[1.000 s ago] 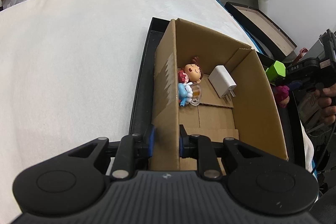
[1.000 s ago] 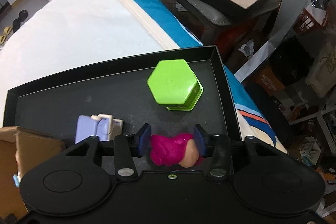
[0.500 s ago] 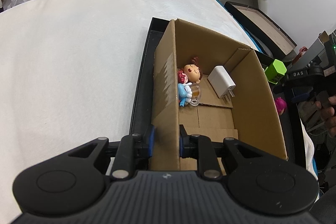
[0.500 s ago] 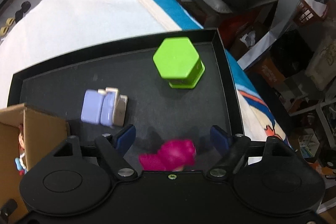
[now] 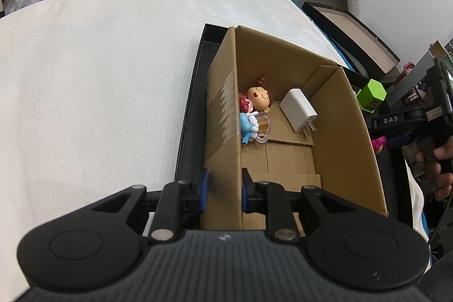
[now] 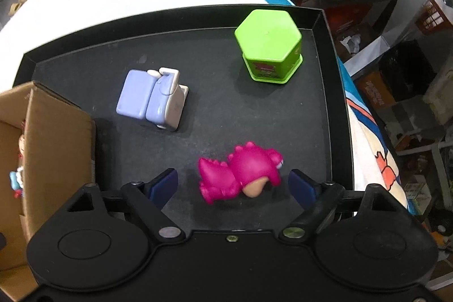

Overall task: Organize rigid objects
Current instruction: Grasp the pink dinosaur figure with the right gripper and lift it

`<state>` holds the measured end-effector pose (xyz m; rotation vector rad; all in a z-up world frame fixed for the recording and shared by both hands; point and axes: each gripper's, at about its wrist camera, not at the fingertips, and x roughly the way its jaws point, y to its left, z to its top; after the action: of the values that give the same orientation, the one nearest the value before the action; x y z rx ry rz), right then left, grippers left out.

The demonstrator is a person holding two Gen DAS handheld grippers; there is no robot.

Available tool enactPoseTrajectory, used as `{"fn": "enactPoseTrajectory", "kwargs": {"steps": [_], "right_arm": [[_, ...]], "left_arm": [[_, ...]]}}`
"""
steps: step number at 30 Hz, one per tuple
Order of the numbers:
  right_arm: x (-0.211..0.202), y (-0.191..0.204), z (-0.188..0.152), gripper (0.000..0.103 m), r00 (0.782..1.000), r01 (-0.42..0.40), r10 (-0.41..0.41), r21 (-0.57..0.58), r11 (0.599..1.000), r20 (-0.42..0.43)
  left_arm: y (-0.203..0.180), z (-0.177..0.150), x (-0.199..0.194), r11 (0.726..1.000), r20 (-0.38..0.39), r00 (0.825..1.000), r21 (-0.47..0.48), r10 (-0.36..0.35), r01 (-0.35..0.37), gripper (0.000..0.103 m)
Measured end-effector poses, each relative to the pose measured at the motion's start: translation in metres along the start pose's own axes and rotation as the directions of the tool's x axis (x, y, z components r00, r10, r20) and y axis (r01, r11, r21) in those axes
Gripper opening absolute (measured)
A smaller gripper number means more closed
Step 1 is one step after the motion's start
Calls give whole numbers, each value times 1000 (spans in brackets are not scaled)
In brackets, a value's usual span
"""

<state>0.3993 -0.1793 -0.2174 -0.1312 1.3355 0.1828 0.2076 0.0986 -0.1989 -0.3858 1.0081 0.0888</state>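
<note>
Black tray (image 6: 85, 67), matte and faintly speckled, sits on a cream-white cloth (image 5: 99, 75). At its 1 o'clock, a lime-green hexagonal box (image 6: 267, 44) (red print low on its side). At 10, a lavender-and-cream toy (image 6: 153, 99). At 5, a hot-pink dinosaur figure (image 6: 240, 174) with a peach face. The plain brown cardboard box (image 5: 339, 115) carries a white charger (image 5: 298, 109) and a brown-haired doll head (image 5: 259, 101).

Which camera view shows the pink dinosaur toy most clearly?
The right wrist view: the pink dinosaur toy lies whole on the black tray. The left wrist view shows only a pink sliver behind the cardboard box.
</note>
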Motion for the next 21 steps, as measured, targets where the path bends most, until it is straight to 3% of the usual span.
{"fn": "enactPoseTrajectory", "kwargs": {"steps": [3,4,21], "right_arm": [[4,2,1,65,1000,24,-24,-28,999,5],[5,2,1,63,1000,29,-29,-34,999,0],[-48,25,0,63,998,38,-27,-173,984,64]], "left_arm": [[0,0,0,1000,0,1000,1,0,0,21],[0,0,0,1000,1,1000,1,1,-1,21],[0,-1,0,1000,3,1000,2,0,0,21]]}}
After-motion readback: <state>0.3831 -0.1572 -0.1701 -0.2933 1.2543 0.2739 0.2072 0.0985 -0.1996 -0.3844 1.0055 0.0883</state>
